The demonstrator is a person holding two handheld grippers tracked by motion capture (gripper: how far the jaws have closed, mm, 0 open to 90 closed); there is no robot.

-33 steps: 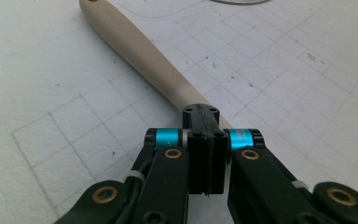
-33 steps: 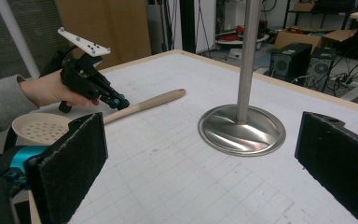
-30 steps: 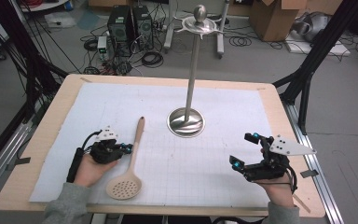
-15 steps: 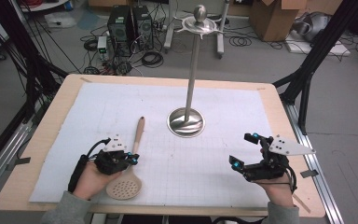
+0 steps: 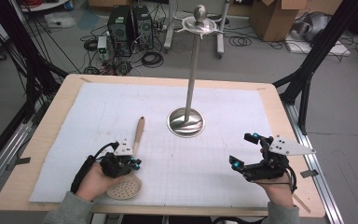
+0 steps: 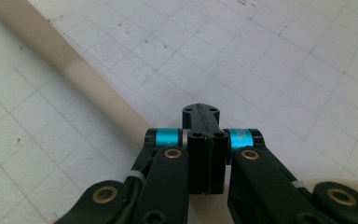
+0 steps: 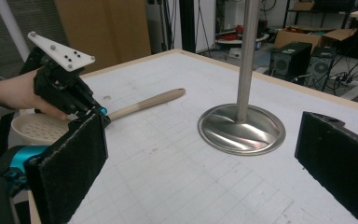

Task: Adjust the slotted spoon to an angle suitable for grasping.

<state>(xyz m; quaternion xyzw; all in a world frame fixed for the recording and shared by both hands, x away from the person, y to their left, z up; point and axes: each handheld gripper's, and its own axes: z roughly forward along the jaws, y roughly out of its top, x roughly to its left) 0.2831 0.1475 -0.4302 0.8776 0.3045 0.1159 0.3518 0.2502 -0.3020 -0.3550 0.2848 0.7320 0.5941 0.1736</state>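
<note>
A pale slotted spoon (image 5: 139,133) lies on the white gridded mat (image 5: 214,102), handle pointing away and perforated bowl (image 5: 126,187) near the front edge. My left gripper (image 5: 136,163) hovers right over the handle's lower end, jaws shut, pads pressed together with nothing between them. In the left gripper view the handle (image 6: 74,74) runs from the top left under the shut left gripper (image 6: 205,126). My right gripper (image 5: 242,150) rests at the front right, jaws wide open and empty. From the right gripper view I see the spoon (image 7: 144,103) and the left gripper (image 7: 98,112) above it.
A tall metal stand with a round base (image 5: 185,122) rises from the mat's middle, its hooked top (image 5: 199,23) high above. In the right gripper view the base (image 7: 242,130) lies ahead between the jaws. Beyond the wooden table (image 5: 279,116) are cables, computers and boxes.
My left hand has slid to the right, from beside the spoon to over its handle near the bowl. The right hand and the spoon have stayed put.
</note>
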